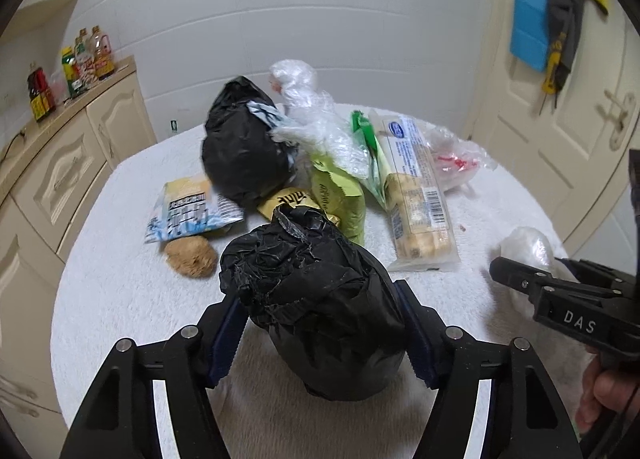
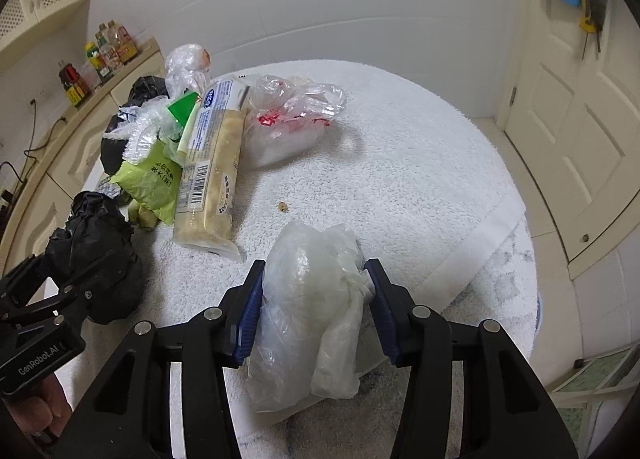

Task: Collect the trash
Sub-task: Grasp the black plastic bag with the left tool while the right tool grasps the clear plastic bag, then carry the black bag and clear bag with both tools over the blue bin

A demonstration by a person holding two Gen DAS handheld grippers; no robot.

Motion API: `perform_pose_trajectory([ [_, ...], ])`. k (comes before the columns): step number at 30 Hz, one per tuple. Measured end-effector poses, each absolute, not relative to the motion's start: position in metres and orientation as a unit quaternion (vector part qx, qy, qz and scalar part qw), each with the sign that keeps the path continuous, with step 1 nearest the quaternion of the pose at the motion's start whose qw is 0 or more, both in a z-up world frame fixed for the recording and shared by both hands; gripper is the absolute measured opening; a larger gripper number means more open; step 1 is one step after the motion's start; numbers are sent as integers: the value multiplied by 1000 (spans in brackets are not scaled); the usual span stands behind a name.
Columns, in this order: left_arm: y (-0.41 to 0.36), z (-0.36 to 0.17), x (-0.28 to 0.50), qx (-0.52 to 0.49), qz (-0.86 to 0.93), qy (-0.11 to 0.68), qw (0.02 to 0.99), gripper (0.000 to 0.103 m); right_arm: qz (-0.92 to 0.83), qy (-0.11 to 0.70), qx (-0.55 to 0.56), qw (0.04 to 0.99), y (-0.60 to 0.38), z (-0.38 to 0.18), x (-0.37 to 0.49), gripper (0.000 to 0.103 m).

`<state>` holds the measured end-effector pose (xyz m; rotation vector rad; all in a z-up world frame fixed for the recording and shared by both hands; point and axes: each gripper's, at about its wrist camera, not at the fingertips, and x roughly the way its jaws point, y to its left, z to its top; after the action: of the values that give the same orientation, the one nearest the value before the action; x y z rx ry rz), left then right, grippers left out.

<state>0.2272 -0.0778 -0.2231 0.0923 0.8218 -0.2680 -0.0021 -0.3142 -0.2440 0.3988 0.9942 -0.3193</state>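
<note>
A knotted black trash bag [image 1: 320,299] stands on the white towel-covered round table [image 1: 120,279], and my left gripper [image 1: 320,295] is shut on it, a blue pad against each side. The right wrist view shows the same black bag [image 2: 96,259] at the left with the left gripper [image 2: 60,295] around it. My right gripper [image 2: 316,265] is shut on a crumpled clear-white plastic bag [image 2: 308,311] near the table's front edge. In the left wrist view that white bag [image 1: 524,247] sits at the right behind the right gripper's finger [image 1: 508,271].
A pile of trash lies behind: a second black bag [image 1: 244,151], clear wrap [image 1: 308,107], a green packet [image 1: 340,195], a long bread package [image 1: 416,195], a clear bag with red print [image 1: 452,159], a snack packet [image 1: 192,207]. A cabinet with bottles [image 1: 80,59] stands left, a door [image 1: 560,119] right.
</note>
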Motion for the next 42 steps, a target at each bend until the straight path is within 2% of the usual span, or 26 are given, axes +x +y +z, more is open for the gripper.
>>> perform_pose_trajectory([
  [11,-93,-163,182,39,-157,325,932,65,-124,417,232,870,-329,-211,-27,50],
  [24,-221,-124,172,59,-271,282,918,65,-196,329,257,887,-415,-148,-110,50],
  [32,-329,-148,194,78,-358,321,873,65,-297,316,275,858,-497,-151,-175,50],
  [42,-436,-234,249,117,-393,435,802,65,-361,365,359,779,-590,-244,-224,50],
])
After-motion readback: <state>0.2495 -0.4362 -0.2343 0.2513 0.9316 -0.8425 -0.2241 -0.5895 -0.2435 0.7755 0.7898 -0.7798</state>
